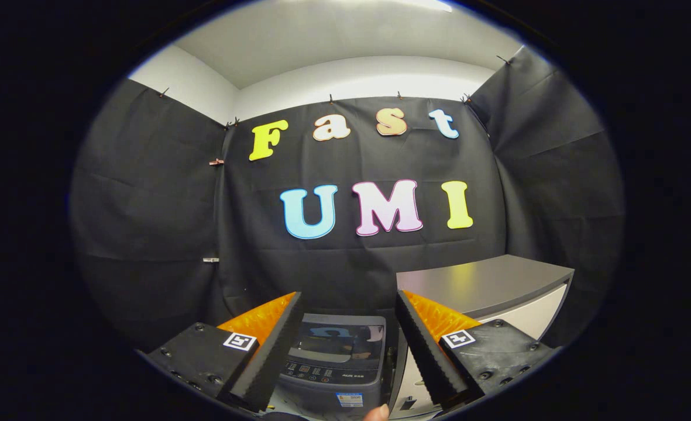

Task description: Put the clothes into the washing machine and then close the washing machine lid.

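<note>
Gripper spread wide above a shut washing machine

The gripper (348,304) hangs with fingers apart, grasping nothing; below and between them sits the washing machine (336,356), its glass lid (336,339) down flat. A grey cabinet (485,283) stands just beyond the right finger. No clothes can be made out, so this fits either before loading or a finished job; a fingertip (377,413) is cut off below

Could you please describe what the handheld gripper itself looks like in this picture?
The gripper has two wedge-shaped fingers with ridged, sawtooth inner faces. Each sits on a black block fastened with round bolts and bearing a small square black-and-white marker. The fingers stand open.
</note>
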